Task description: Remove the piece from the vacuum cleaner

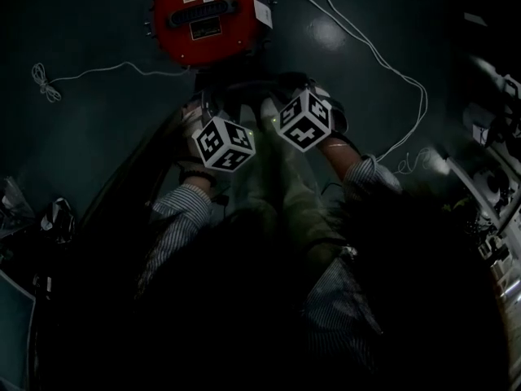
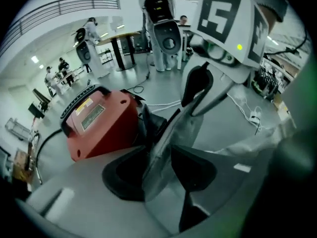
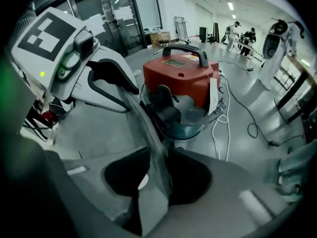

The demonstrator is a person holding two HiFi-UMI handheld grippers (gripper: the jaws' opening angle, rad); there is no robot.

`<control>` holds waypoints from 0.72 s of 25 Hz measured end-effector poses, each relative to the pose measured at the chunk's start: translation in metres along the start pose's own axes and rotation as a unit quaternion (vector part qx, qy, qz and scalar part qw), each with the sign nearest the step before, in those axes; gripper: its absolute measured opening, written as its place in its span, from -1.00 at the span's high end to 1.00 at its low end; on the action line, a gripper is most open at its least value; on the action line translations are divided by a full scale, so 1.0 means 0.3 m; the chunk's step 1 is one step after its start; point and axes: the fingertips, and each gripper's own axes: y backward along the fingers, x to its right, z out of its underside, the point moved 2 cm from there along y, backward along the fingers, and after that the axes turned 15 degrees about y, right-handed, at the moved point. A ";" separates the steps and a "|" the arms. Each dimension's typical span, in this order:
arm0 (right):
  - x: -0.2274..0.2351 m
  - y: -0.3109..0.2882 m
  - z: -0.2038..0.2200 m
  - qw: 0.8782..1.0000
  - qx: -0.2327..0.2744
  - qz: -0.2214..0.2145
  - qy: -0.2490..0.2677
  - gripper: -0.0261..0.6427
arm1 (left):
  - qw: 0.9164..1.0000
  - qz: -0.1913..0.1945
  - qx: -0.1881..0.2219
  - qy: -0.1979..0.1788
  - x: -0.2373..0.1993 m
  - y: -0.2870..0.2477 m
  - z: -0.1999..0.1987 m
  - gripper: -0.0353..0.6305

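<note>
- Vacuum cleaner [image 1: 210, 15], red-topped, stands on the floor [image 1: 98, 161] just ahead of both tools, not touching them.
- Bare floor lies open to its left; a white cord [image 1: 366, 51] loops across the floor on its right.
- Left tool [image 2: 171, 133] and right tool [image 3: 141, 128] sit close side by side, both released and gripping nothing.

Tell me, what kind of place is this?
Probably a big robotics lab or workshop hall: tall white robots stand about, people work in the background, and cables trail about.
</note>
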 end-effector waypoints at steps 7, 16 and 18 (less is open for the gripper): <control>-0.006 0.006 0.000 1.000 0.006 0.006 -0.011 0.82 | 0.999 -0.007 -0.019 -0.034 0.006 -0.005 0.020 0.77; -0.100 0.056 0.005 1.000 0.008 -0.018 -0.011 0.83 | 1.000 0.005 -0.027 -0.006 0.067 0.062 0.081 0.80; -0.122 0.075 0.005 1.000 0.008 -0.022 -0.017 0.83 | 1.000 0.009 -0.030 -0.002 0.087 0.089 0.097 0.80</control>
